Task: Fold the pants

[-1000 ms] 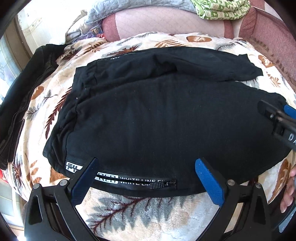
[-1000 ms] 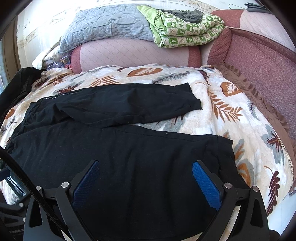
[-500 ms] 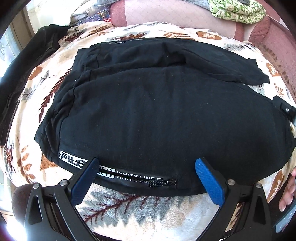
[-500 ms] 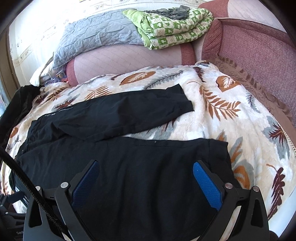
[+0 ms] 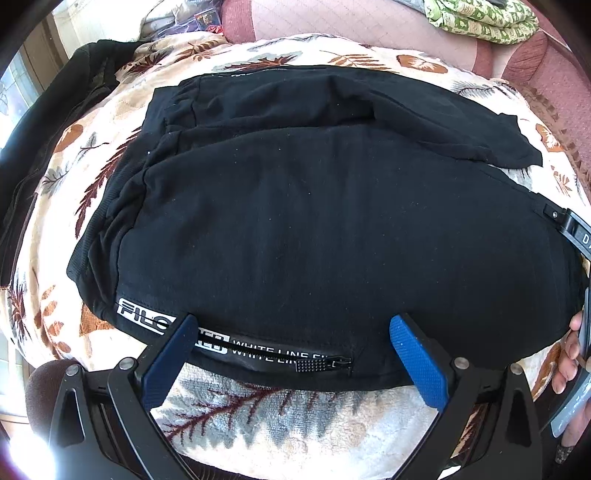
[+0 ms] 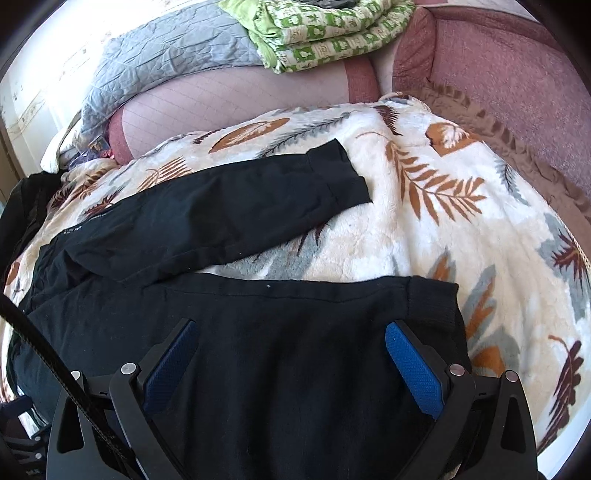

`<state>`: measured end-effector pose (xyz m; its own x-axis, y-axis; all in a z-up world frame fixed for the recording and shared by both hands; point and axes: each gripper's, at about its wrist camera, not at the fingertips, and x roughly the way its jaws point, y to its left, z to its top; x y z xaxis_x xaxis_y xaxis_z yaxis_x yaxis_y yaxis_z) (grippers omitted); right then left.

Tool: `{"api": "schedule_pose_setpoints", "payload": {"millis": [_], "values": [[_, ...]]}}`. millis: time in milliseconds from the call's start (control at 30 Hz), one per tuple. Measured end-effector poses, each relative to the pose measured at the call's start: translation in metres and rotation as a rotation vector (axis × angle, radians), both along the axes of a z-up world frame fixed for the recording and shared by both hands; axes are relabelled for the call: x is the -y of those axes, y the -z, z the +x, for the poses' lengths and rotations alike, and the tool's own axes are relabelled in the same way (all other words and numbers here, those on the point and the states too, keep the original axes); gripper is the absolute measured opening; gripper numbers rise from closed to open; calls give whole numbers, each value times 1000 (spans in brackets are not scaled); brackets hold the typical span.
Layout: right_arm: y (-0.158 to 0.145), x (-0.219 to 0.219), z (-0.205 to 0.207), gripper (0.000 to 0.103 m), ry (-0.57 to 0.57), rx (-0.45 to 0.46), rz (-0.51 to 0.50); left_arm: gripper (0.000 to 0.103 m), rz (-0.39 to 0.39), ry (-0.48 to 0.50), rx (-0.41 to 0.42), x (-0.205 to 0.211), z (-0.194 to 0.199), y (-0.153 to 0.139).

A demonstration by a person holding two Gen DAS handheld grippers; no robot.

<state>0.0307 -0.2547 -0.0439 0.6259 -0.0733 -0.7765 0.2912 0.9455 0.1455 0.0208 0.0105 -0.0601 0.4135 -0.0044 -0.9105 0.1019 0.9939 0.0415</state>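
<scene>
the black pants (image 5: 314, 229) lie spread across the leaf-print blanket (image 6: 424, 229), one leg angled toward its far edge. the left gripper (image 5: 291, 354) hovers released over the zipper hem at the near edge, and the right gripper (image 6: 291, 362) hangs released over the other leg.

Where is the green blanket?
In the right wrist view, the folded green blanket sits at the top, on the pink sofa back, right of the grey quilt.
</scene>
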Motion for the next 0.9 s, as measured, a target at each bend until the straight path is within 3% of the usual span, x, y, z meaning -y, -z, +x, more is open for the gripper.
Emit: {"api": "schedule_pose_setpoints", "payload": {"millis": [267,567,900], "values": [[6,-1,8,103,-7,-17,1,103,5,2,-2,0,2,1],[14,-16,16,103,-21,-52,-108,103,0,2,15,-1,-1,1],[16,-19,17,103,-15,-57,-141,103,-13,15,49,-1,-6,0]]}}
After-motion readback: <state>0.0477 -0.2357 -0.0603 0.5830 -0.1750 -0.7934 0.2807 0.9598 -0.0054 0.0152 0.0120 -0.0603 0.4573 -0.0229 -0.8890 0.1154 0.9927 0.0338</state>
